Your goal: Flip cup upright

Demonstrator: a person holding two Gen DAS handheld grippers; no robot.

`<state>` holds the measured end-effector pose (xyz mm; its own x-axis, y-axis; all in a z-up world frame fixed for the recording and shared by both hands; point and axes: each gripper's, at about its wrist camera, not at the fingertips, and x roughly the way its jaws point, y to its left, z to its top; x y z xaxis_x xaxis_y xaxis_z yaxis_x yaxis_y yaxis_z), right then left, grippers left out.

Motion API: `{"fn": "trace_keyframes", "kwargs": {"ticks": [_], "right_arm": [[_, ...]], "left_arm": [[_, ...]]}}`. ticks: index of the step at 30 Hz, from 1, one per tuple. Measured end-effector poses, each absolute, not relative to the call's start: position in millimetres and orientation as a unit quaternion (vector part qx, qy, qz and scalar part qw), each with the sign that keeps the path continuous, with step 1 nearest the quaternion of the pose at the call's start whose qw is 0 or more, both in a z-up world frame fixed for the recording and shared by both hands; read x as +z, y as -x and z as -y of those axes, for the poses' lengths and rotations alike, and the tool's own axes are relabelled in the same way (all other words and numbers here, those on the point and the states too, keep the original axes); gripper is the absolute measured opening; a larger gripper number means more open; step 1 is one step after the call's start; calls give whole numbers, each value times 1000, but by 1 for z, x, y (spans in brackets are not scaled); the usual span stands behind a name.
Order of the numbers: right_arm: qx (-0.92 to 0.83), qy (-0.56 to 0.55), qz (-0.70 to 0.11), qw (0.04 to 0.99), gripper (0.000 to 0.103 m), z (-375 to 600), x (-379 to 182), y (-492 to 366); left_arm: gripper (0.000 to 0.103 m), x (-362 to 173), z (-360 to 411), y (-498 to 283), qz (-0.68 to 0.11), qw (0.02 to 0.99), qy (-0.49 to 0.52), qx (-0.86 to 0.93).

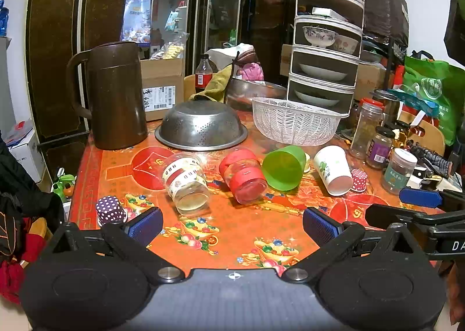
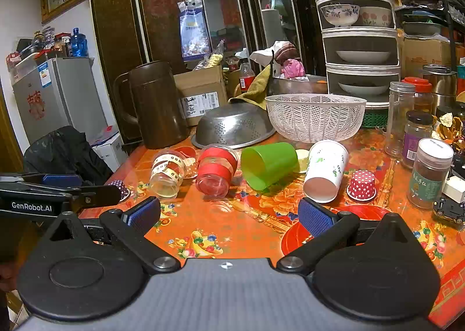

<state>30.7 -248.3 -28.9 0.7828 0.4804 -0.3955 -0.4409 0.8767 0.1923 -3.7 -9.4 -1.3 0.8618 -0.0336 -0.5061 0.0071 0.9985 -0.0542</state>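
Several cups lie on their sides in a row on the orange table (image 1: 232,229): a clear cup with a patterned band (image 1: 186,182) (image 2: 168,171), a clear cup with red bands (image 1: 244,175) (image 2: 215,171), a green cup (image 1: 283,168) (image 2: 267,164) and a white paper cup (image 1: 334,169) (image 2: 325,171). My left gripper (image 1: 232,226) is open and empty, near the table's front, short of the cups. My right gripper (image 2: 229,214) is open and empty, also in front of the row. The right gripper shows at the right edge of the left wrist view (image 1: 418,206).
Small polka-dot cups stand upside down: purple (image 1: 110,209) at left, red (image 2: 361,185) at right. Behind the row are a brown jug (image 1: 116,95), an overturned steel colander (image 1: 200,126), a white basket (image 1: 293,121) and a tiered dish rack (image 1: 325,40). Jars (image 2: 430,174) crowd the right side.
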Motion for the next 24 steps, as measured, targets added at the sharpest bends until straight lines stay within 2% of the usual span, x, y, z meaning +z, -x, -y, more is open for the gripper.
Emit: {"fn": "trace_keyframes", "kwargs": {"ticks": [24], "right_arm": [[247,-50,-219,943,102,249,-25,-26]], "left_arm": [[103,-1,11,7,-263,964,25,-11]]}}
